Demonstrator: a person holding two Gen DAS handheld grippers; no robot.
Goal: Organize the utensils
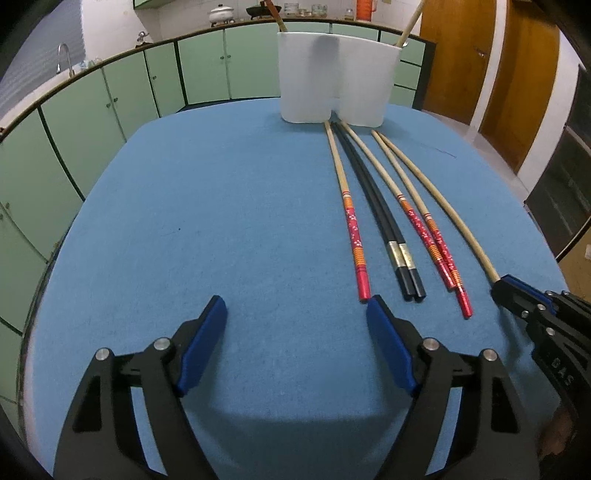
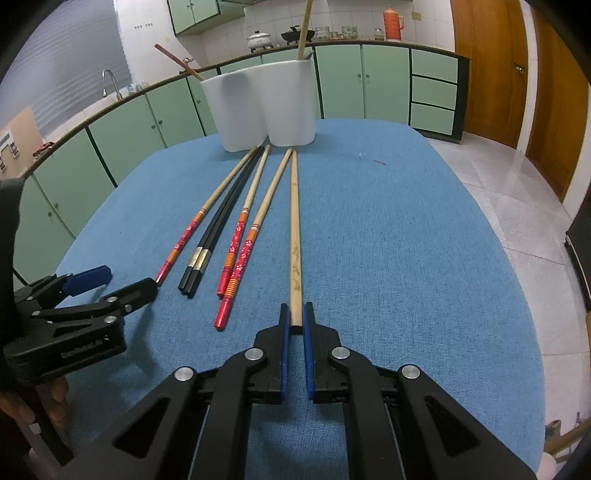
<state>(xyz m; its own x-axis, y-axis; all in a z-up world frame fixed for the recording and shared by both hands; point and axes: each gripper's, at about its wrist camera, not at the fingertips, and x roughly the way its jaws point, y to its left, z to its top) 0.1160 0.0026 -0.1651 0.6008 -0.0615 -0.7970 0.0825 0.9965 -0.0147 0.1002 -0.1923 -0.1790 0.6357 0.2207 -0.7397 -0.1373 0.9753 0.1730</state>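
Right wrist view gives me the plain bamboo chopstick [image 2: 294, 236] lying lengthwise on the blue worktop [image 2: 406, 240], its near end clamped between the blue pads of my right claw [image 2: 294, 317], which is closed on it. Just to its left lie two red-handled chopsticks [image 2: 240, 254] side by side, then a pair of black chopsticks [image 2: 218, 229] touching each other, then one more red-handled chopstick [image 2: 192, 227] at the outside; all of them fan toward the white two-part holder [image 2: 266, 107] at the far edge of the worktop, their tips close to its base. A pale stick [image 2: 304, 27] stands upright in the holder's right compartment and a reddish one [image 2: 177, 61] leans out of the left. In the left wrist view my left claw [image 1: 295, 306] hangs wide apart over bare cloth with nothing between its pads, its right fingertip [image 1: 376, 306] just beside the end of the outermost red-handled chopstick [image 1: 354, 236]. Green cabinets [image 2: 122, 133] run behind the worktop.
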